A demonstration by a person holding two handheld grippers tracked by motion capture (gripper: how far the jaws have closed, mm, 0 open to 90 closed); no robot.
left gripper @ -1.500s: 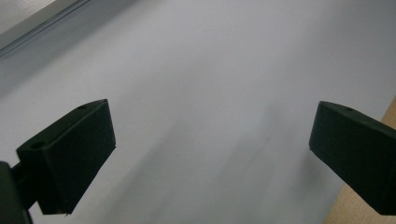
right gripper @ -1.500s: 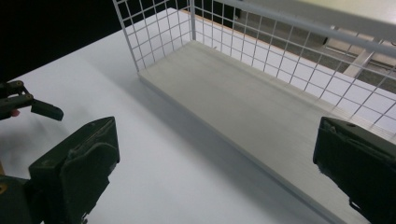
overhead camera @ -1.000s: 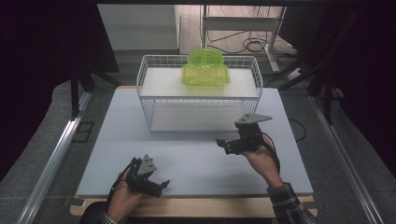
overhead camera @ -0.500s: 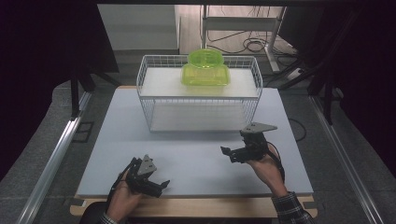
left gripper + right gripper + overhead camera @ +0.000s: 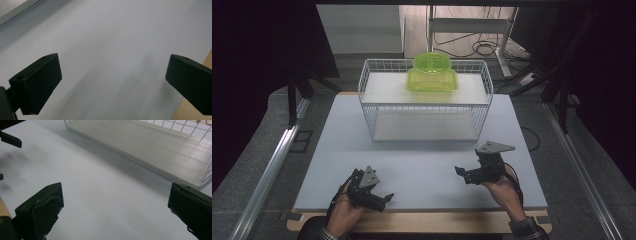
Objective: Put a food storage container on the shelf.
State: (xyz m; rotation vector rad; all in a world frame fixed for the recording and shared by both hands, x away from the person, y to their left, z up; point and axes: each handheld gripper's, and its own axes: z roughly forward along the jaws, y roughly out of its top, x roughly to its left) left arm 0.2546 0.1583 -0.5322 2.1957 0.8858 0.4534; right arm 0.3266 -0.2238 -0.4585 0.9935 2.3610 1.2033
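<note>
The right gripper (image 5: 469, 174) has drawn back from the wire basket (image 5: 424, 107) ahead of its jaws. Both it and the left gripper (image 5: 379, 199) stand wide and empty. The green container (image 5: 432, 75) sits placed on the basket; the work looks done.

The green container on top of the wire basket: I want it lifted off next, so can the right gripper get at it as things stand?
Probably yes. The green container sits exposed on top of the wire basket, nothing over it. The right gripper is open, holds nothing, and bare table lies between.
</note>
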